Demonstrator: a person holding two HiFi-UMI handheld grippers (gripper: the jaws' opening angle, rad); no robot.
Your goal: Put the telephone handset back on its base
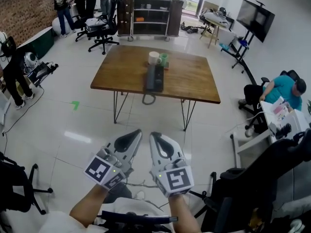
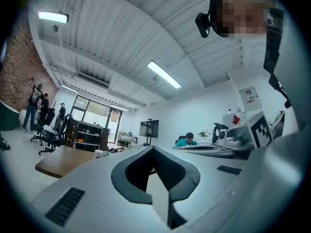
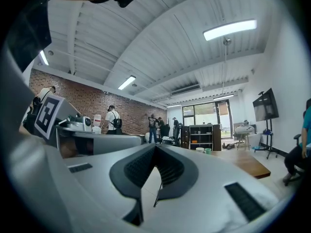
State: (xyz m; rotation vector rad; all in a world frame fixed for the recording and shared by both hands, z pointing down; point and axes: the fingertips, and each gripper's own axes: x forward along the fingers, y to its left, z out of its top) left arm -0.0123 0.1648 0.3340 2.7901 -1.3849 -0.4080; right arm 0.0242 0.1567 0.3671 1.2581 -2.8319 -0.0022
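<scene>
Two grippers near, left gripper (image 1: 136, 134) and right gripper (image 1: 154, 136), both closed, empty; one phone (image 1: 154, 77) mid-table (image 1: 194, 79); two mugs (image 1: 154, 58) just beyond; tiled floor (image 1: 73, 130); brick wall (image 1: 24, 8) far left.

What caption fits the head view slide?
Left gripper and right gripper, both shut and empty, side by side short of the wooden table bearing the telephone and a white mug.

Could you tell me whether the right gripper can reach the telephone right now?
Probably not yet: the right gripper hangs well short of the table bearing the telephone; only floor lies between.
</scene>
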